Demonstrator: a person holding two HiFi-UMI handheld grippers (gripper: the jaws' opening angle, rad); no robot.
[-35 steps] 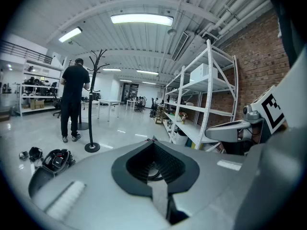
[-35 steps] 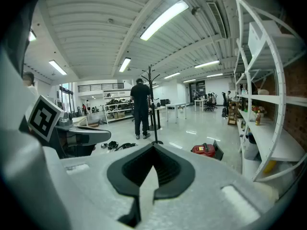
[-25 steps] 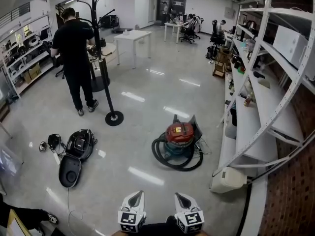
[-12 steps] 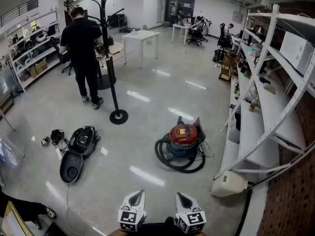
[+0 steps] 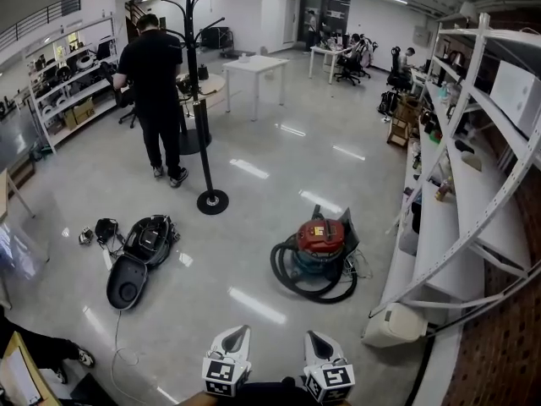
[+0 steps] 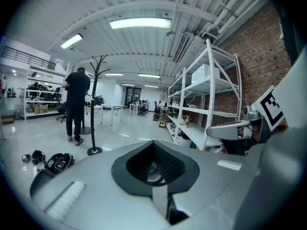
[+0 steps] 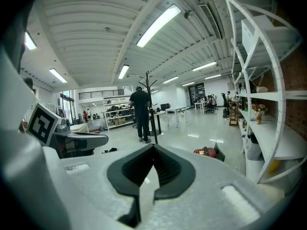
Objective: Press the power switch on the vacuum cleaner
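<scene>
Left gripper point(image 5: 236, 334) and right gripper point(image 5: 314, 337), jaws together and empty, sit bottom centre, seemingly because the red-topped vacuum cleaner point(image 5: 319, 237) lies well apart, mid-frame.

Glossy grey floor point(image 5: 279, 155), white shelving point(image 5: 433, 227)

The white plastic left gripper point(image 5: 232, 339) and the matching right gripper point(image 5: 315, 342) are held low, side by side and apart. Both point forward, with their tips leaning slightly toward each other. Each carries a square-marker cube point(image 5: 221, 377) at its rear. In both gripper views the jaws are closed together, black ribbed pads point(image 6: 132, 169) meeting, with nothing between them.
</scene>
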